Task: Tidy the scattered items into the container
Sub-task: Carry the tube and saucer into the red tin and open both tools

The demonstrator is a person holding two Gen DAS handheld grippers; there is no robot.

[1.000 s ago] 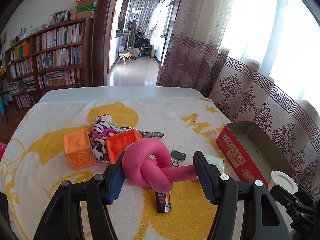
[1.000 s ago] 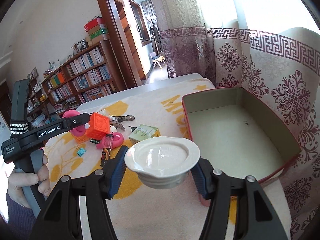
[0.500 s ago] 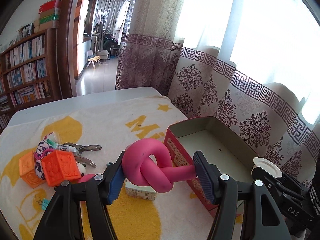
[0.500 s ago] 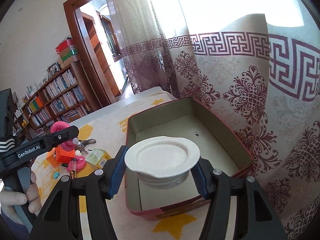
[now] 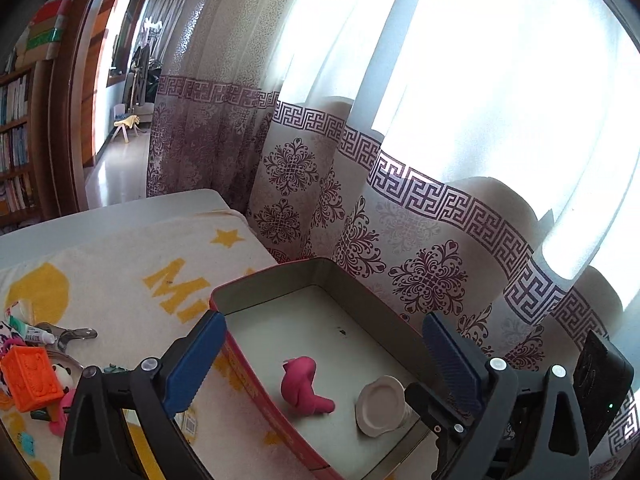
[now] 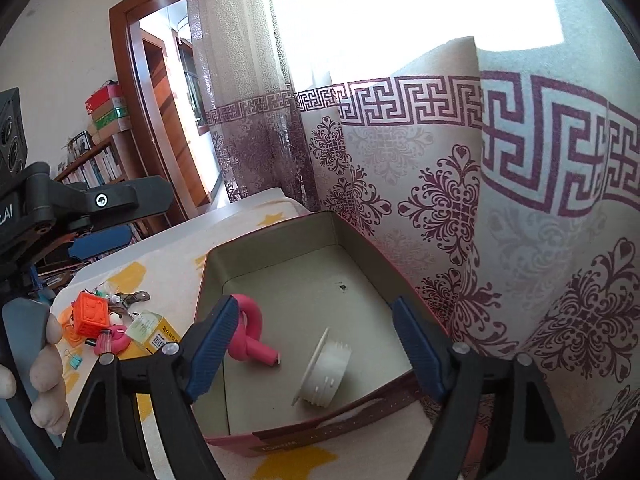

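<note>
Both grippers' jaws have just been opening, dropping the knot (image 5: pixel 305 388) and lid (image 5: pixel 380 406) into the tin (image 5: pixel 276 276). Left view: left gripper (image 5: pixel 322 354) wide, empty; block (image 5: pixel 30 378) outside. Right view: right gripper (image 6: pixel 318 346) wide, empty; lid tilted near the front wall, far floor free.

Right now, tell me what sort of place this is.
Most likely a living room or study in a home: patterned curtains over a bright window, bookshelves full of books beside a wooden doorway, and a table under a yellow-printed blanket.
</note>
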